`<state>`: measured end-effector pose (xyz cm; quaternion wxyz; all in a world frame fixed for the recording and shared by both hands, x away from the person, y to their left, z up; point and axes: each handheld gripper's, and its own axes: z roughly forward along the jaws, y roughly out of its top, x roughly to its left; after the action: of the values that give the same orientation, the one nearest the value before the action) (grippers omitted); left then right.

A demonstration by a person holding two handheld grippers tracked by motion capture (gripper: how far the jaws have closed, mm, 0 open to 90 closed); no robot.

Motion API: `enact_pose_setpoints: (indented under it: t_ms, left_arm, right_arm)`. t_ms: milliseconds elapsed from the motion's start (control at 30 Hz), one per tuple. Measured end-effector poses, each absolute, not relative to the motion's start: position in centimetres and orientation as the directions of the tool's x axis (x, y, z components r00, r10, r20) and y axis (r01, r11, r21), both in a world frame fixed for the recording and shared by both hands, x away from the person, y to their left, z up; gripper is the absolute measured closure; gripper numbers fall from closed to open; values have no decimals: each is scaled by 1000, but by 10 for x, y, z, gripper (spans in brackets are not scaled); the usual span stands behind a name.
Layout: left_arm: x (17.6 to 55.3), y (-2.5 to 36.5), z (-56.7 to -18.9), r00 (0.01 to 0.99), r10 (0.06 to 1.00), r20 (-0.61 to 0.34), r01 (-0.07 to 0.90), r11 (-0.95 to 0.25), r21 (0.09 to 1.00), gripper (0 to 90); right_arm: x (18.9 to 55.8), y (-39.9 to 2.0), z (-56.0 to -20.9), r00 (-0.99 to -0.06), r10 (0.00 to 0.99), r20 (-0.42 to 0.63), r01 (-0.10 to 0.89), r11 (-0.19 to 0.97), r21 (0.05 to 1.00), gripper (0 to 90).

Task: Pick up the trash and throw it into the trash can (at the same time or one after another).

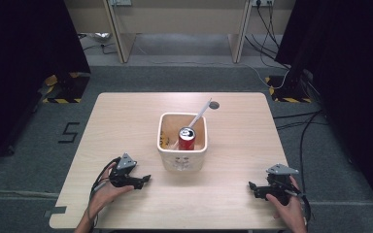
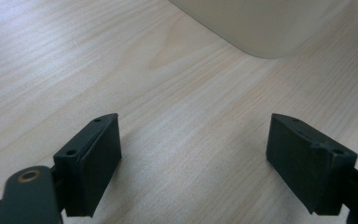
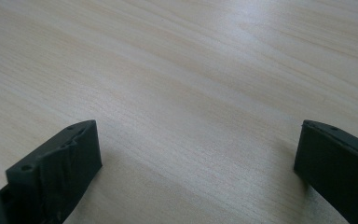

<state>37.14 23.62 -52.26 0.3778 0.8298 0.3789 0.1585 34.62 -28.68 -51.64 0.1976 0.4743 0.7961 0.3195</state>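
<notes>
**Both claws rest spread on the bench, bin and can between them**

A light wooden bench carries a cream, square-mouthed bin near its middle. Inside the bin a red can stands upright, its silver top facing up, and a pale thin stick leans out over the far rim toward a small round hole in the bench top.

The left claw lies low on the bench at the near left, held in the person's left hand, with its tips turned toward the bin and just short of the bin's near left corner. In the left gripper view its jaws stand wide apart with bare wood grain between them, holding nothing, and the rounded corner of the bin sits ahead at the top.

The right claw lies at the near right, held in the right hand, well apart from the bin and pointing left across the bench. In the right gripper view its jaws are likewise spread wide over bare wood, pinching nothing.

The grey three-cornered plate tops each claw in the high view. Around the bench lies grey carpeted floor, with cables trailing at the right.
</notes>
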Motion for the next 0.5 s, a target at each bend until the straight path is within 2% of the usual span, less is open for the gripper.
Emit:
enact_pose_setpoints:
  t_ms: [500]
  left_arm:
    - [372,236,-523,659,752,-21,511,-427,746,151]
  right_arm:
    - [346,-287,-516,-472,882,-14,627,347,697,7]
